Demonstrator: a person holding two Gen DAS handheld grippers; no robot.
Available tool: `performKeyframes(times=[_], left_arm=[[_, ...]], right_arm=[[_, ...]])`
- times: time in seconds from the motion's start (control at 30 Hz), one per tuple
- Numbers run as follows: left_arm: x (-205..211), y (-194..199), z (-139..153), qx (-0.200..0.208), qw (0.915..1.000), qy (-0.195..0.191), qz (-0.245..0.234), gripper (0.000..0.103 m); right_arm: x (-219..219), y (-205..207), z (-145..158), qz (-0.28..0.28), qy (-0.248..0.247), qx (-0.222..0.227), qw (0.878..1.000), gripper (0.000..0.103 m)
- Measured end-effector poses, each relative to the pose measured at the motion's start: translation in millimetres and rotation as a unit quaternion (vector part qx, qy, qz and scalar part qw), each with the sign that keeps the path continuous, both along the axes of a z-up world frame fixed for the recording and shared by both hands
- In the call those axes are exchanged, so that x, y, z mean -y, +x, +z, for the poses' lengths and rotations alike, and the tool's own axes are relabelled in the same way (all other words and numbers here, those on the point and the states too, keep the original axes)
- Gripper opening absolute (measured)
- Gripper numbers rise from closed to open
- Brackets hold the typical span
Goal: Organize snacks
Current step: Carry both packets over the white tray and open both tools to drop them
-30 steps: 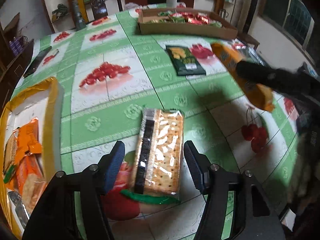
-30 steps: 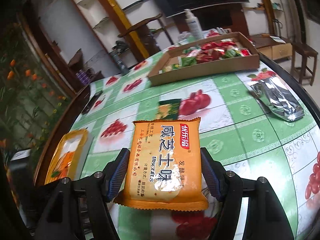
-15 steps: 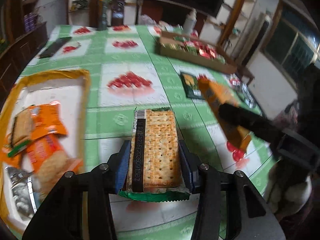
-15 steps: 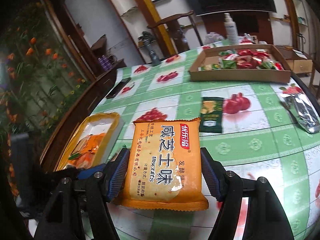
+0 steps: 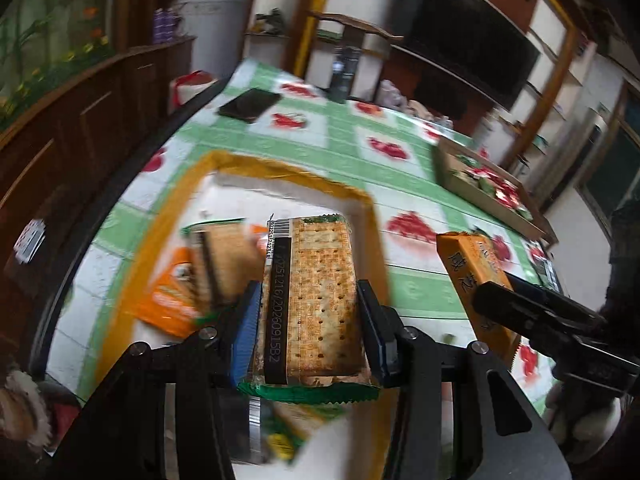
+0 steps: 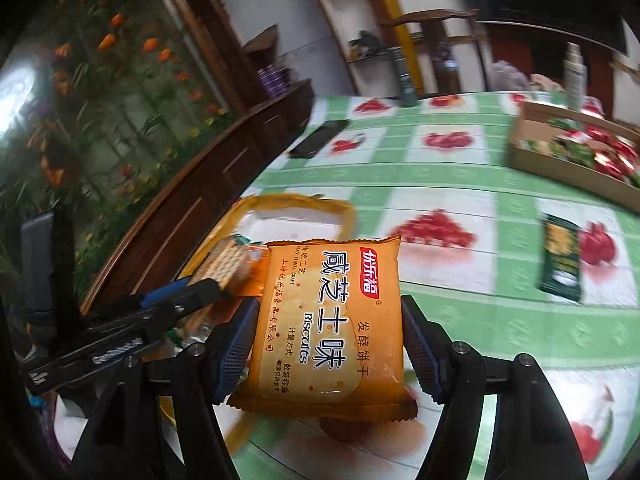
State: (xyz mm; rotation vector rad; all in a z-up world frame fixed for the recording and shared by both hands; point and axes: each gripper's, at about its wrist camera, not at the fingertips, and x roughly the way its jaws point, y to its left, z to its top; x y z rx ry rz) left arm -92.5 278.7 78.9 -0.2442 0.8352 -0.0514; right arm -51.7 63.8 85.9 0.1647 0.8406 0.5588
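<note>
Left wrist, tongs (image 5: 310,316) newly clamping cracker pack (image 5: 316,300), now over yellow tray (image 5: 160,232)

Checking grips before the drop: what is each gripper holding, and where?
Left gripper: clear cracker pack, by its long sides. Right gripper: orange biscuit pack, by its side edges.

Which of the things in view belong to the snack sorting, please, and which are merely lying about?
Part of the job: cracker pack in the left gripper; orange biscuit packet in the right gripper; yellow tray; cardboard box; dark green packet.

Lying about: black phone; spray bottle.
</note>
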Motion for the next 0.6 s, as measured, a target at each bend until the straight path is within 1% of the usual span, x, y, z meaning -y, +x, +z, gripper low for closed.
performKeyframes(times=[0.2, 0.33, 0.6], left_arm=[[-30.7, 11.4, -17.0, -0.019, 0.9994, -0.01, 0.028, 0.045], [-39.6, 20.0, -22.8, -0.025, 0.9991, -0.015, 0.03, 0.045], [-57.4, 23.9, -30.2, -0.024, 0.9983, -0.031, 0.042, 0.044]], right_arm=[[-61.8, 19.5, -6.2, 0.04, -0.034, -0.001, 0.999, 0.071], [-93.5, 35.9, -17.6, 0.051, -0.052, -0.011, 0.997, 0.071], [-112.1, 62.6, -37.5, 0.046, -0.062, -0.034, 0.996, 0.071]])
